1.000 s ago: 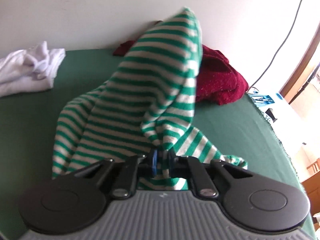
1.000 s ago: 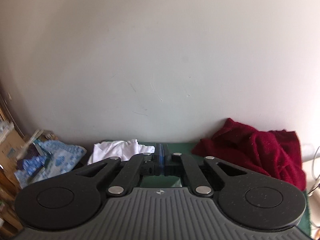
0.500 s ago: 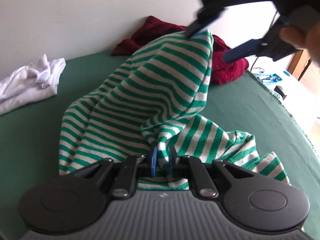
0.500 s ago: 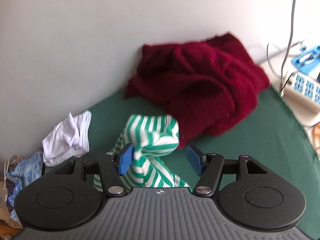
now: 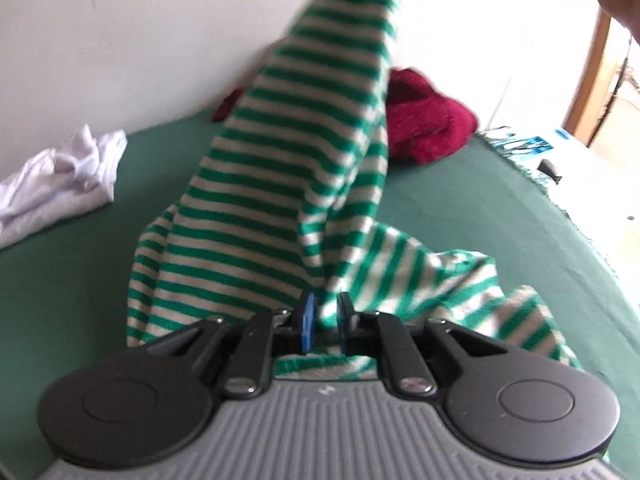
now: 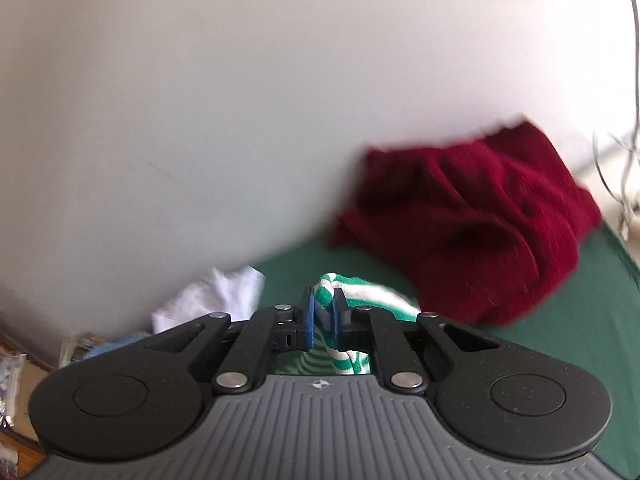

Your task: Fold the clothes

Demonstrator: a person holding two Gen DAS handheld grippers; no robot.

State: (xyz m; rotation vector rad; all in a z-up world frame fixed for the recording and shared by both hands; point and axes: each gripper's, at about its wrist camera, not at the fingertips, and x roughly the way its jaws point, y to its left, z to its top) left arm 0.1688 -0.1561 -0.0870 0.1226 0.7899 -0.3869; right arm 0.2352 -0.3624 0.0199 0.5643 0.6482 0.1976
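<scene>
Fabric is pinched in both grippers so I can spread it. At nine o'clock a white garment waits on the green tabletop. My left gripper clamps the striped shirt low at six; my right gripper, jaws just closed, nips its raised corner at twelve. A red garment lies at two.

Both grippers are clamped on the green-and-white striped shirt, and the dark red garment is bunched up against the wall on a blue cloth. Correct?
Not quite: the cloth is green, not blue, as the right wrist view shows. The rest holds: the left gripper and right gripper both clamp the striped shirt, and the dark red garment is bunched against the wall.
</scene>
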